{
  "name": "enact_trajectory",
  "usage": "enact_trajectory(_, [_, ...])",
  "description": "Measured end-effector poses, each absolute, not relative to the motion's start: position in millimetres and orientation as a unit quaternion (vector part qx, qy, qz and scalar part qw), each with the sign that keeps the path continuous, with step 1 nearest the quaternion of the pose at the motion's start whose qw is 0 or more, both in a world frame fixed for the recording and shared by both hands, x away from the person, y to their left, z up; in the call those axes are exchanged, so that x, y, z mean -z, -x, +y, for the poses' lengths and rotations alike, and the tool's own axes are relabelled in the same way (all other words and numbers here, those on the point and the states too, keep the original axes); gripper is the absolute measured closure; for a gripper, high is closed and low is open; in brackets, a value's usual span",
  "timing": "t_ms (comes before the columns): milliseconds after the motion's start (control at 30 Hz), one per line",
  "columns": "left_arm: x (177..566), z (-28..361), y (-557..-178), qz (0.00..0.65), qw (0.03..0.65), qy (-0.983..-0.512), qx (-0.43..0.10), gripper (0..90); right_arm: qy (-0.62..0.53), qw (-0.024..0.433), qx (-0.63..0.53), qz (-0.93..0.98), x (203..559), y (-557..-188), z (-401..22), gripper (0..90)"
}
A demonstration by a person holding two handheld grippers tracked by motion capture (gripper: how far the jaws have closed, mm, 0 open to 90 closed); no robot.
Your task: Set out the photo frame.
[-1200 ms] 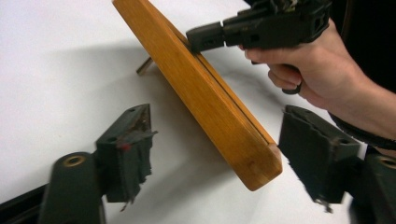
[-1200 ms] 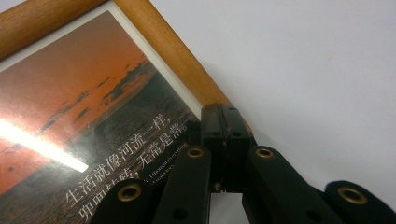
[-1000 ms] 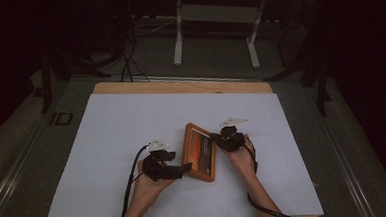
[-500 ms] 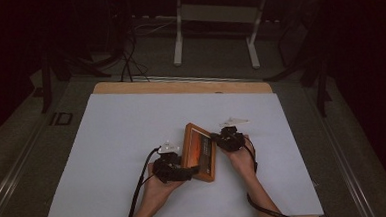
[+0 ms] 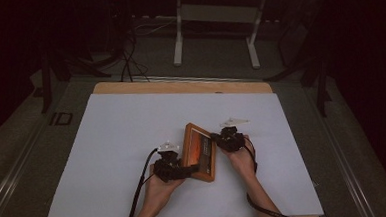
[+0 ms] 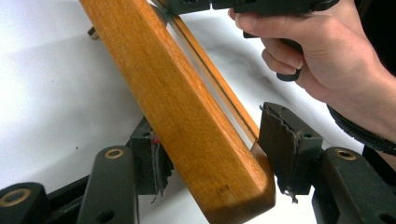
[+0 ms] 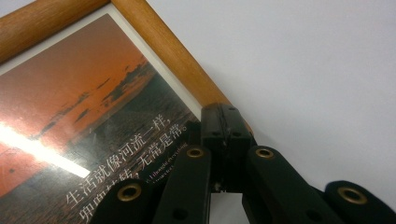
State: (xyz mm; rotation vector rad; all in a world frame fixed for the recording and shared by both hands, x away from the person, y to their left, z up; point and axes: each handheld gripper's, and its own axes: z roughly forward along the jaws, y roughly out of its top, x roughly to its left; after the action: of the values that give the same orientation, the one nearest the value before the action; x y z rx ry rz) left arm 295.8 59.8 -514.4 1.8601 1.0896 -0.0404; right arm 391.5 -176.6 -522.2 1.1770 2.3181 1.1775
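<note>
My left claw [image 6: 212,154] has just been closing around the corner of the orange-brown wooden picture frame [image 6: 187,116], pads not yet pressing; my right claw [image 7: 226,122] is clenched against the frame's far edge; the frame stands tilted on the white-covered bench [image 5: 107,143], between both hands.

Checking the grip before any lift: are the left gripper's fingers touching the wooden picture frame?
Cannot tell. In the left gripper view the fingers flank the picture frame, having just been closing; no clear gap or contact shows.
</note>
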Motion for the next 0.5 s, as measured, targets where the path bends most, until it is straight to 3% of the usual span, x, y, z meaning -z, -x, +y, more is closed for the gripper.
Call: enact_trajectory(500, [517.1,60.8,-295.8,0.46,0.485,-0.743,0.038,51.4,-0.394,0.145,-0.403,0.813,519.7,-391.6,-178.1,90.0])
